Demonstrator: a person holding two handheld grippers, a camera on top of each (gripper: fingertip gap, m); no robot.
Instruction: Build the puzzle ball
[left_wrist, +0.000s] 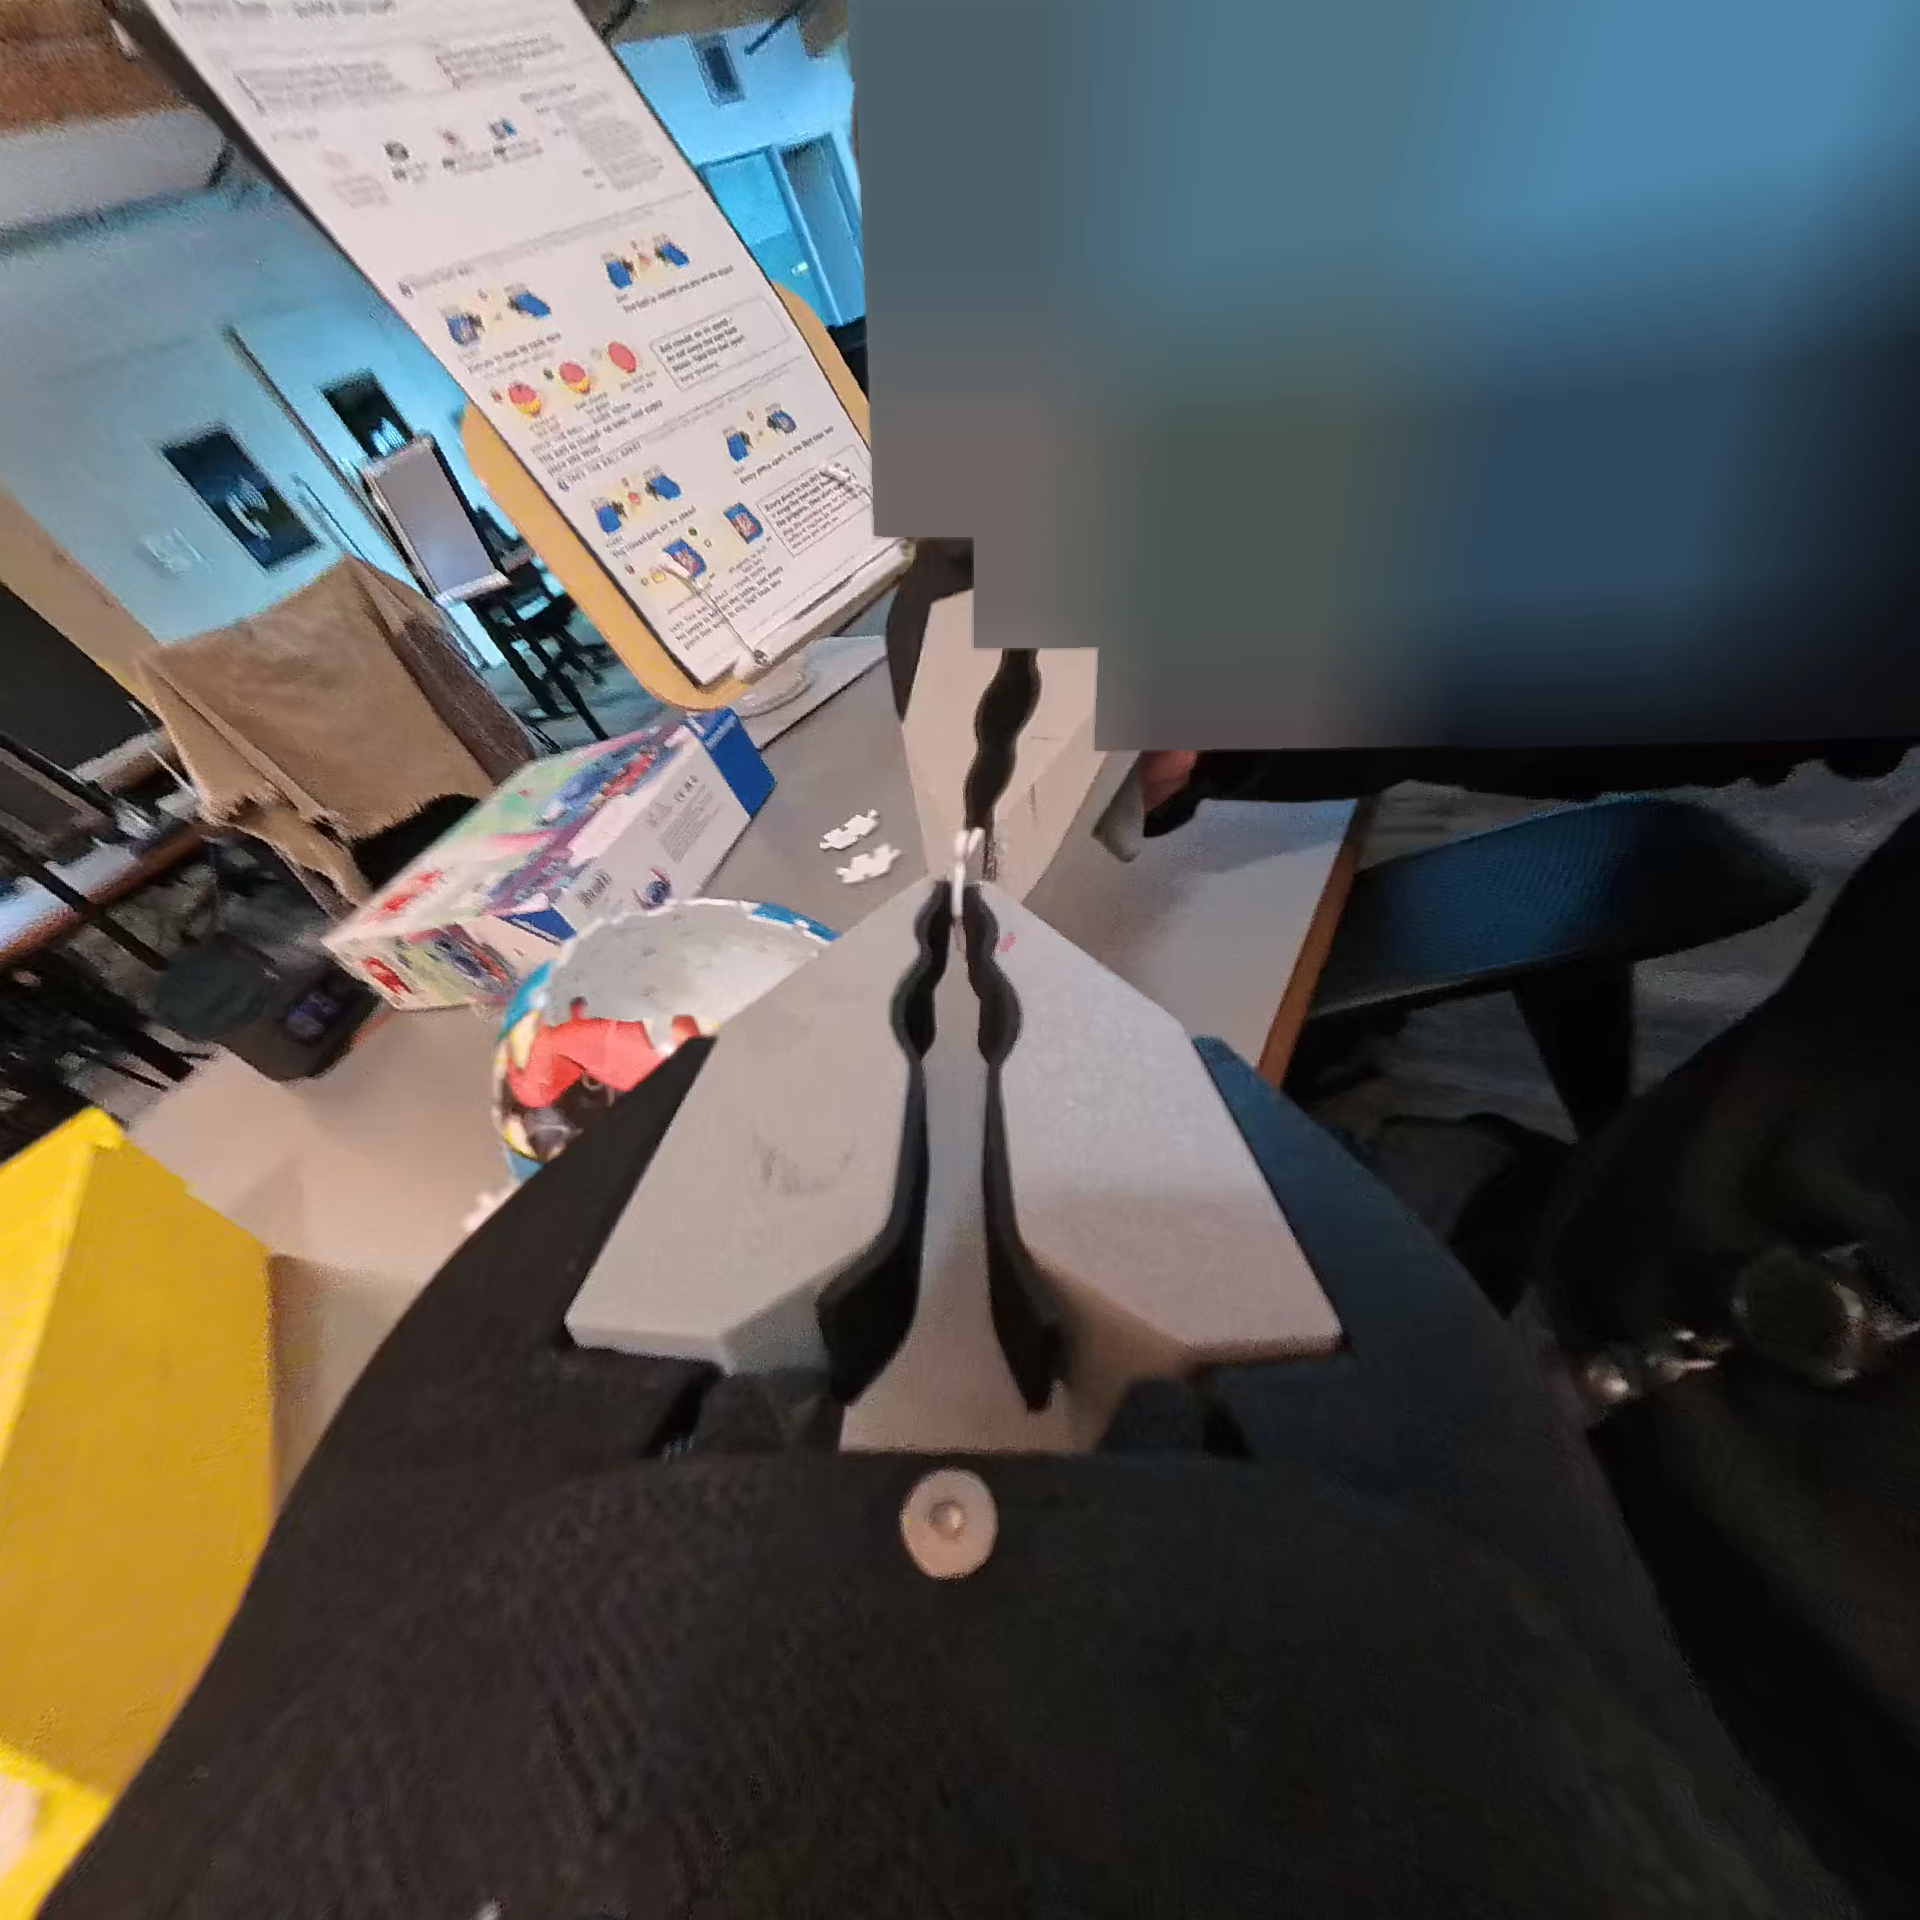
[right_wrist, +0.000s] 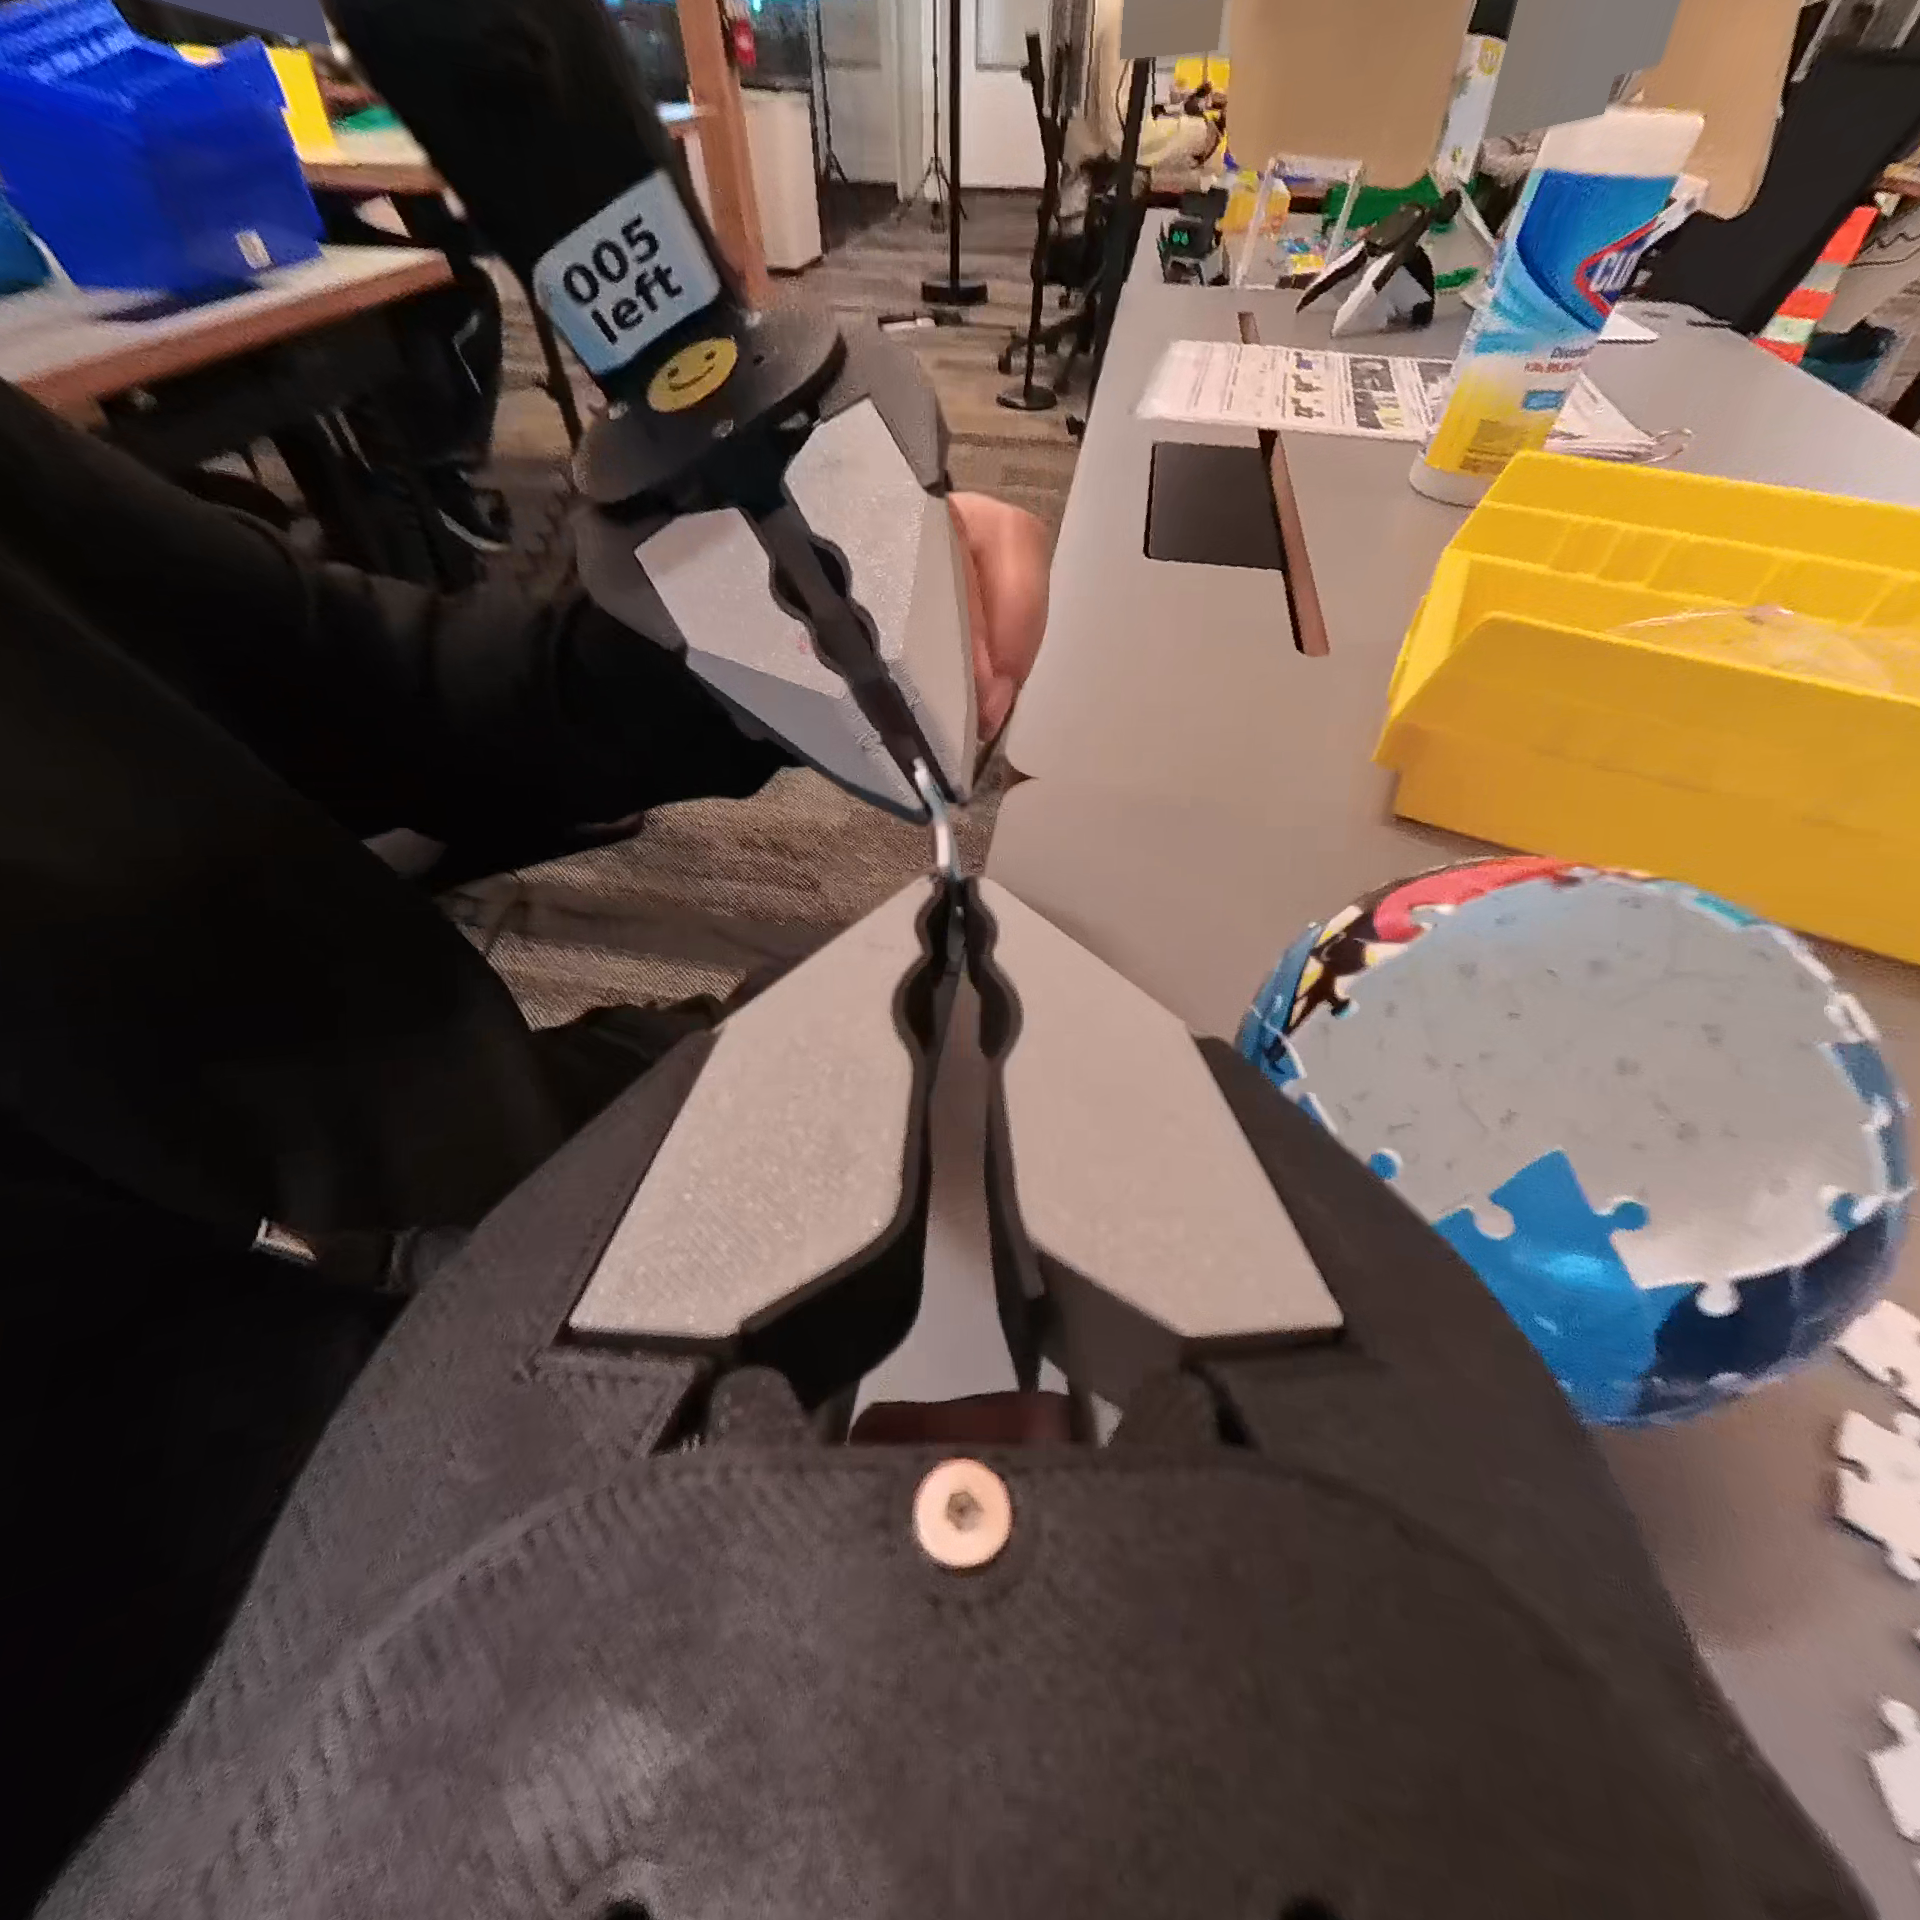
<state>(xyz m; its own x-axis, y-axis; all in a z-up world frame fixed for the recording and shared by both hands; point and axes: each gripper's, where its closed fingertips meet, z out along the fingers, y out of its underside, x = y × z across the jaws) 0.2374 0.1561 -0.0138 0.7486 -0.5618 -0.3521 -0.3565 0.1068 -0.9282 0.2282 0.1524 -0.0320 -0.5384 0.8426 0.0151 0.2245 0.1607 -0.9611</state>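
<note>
A half-built puzzle ball (left_wrist: 644, 997) (right_wrist: 1579, 1122), an open blue and red shell with a grey inside, rests on the grey table. My left gripper (left_wrist: 961, 896) and my right gripper (right_wrist: 951, 896) meet tip to tip above the table's edge. Both are shut on one small white puzzle piece (left_wrist: 968, 847) (right_wrist: 943, 831), each pinching an opposite end. The right gripper (left_wrist: 997, 727) faces the left one in the left wrist view. The left gripper (right_wrist: 928, 792) faces the right one in the right wrist view. Loose white pieces (left_wrist: 862, 847) (right_wrist: 1881, 1475) lie on the table.
The puzzle's box (left_wrist: 582, 862) lies behind the ball. An instruction sheet on a stand (left_wrist: 582, 343) stands at the back. Yellow bins (right_wrist: 1662, 707) (left_wrist: 104, 1403) sit beside the ball. A wipes canister (right_wrist: 1548, 301) stands farther off. A person's dark sleeve (right_wrist: 312, 727) is nearby. The tips of both grippers are at nearly the same place.
</note>
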